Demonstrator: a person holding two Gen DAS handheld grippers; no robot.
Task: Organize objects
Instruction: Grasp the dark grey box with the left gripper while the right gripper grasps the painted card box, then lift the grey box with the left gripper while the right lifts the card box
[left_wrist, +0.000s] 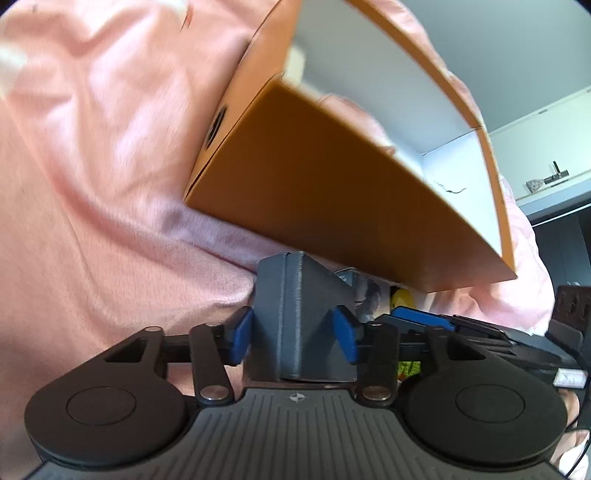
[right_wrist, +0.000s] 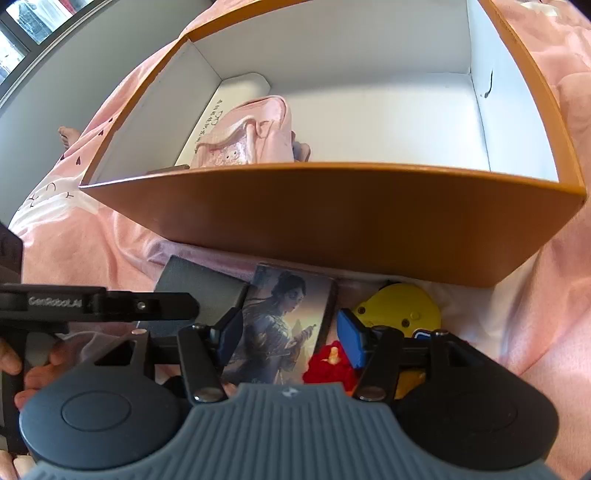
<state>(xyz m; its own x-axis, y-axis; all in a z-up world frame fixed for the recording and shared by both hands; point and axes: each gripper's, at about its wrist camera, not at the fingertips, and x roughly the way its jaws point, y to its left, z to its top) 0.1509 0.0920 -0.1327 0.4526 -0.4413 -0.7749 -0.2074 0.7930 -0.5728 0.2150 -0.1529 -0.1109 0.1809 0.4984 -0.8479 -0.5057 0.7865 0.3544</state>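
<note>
Blue-padded left tongs (left_wrist: 295, 338) clamp a grey box (left_wrist: 295, 314); right tongs (right_wrist: 291, 338) gape around an illustrated card (right_wrist: 280, 321), unpressed.

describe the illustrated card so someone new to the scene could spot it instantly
Find the big orange box on the pink blanket. On the blanket in front of its near wall lie a few small things in a row. The card is the flat rectangle printed with a painted figure in grey robes, between a plain grey box and a yellow toy.
</note>
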